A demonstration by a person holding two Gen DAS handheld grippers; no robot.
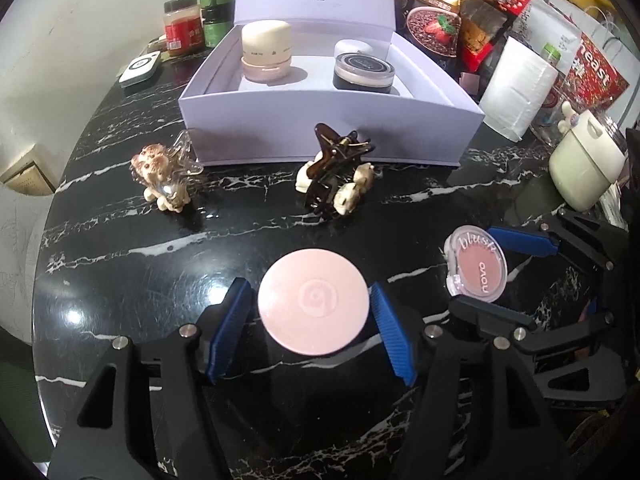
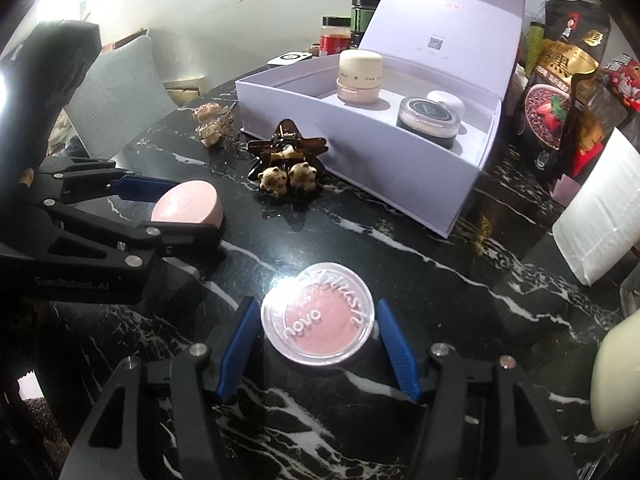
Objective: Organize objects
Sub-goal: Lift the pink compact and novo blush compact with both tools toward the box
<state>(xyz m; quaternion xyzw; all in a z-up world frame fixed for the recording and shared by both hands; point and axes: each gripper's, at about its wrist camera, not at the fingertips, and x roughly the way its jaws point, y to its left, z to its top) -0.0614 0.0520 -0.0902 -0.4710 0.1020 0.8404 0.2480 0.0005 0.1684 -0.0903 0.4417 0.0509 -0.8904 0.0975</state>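
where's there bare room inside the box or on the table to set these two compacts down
Inside the white box, the front-left floor before the cream jar is bare. On the table, a free strip lies between the hair clips and the grippers. The right edge, by the snack bags, is crowded.

cream cup cut off at right edge.

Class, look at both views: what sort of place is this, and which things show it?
Probably a home table used for storage: a black marble-patterned tabletop holding a white gift box of cosmetic jars, food jars and snack bags against a plain wall.
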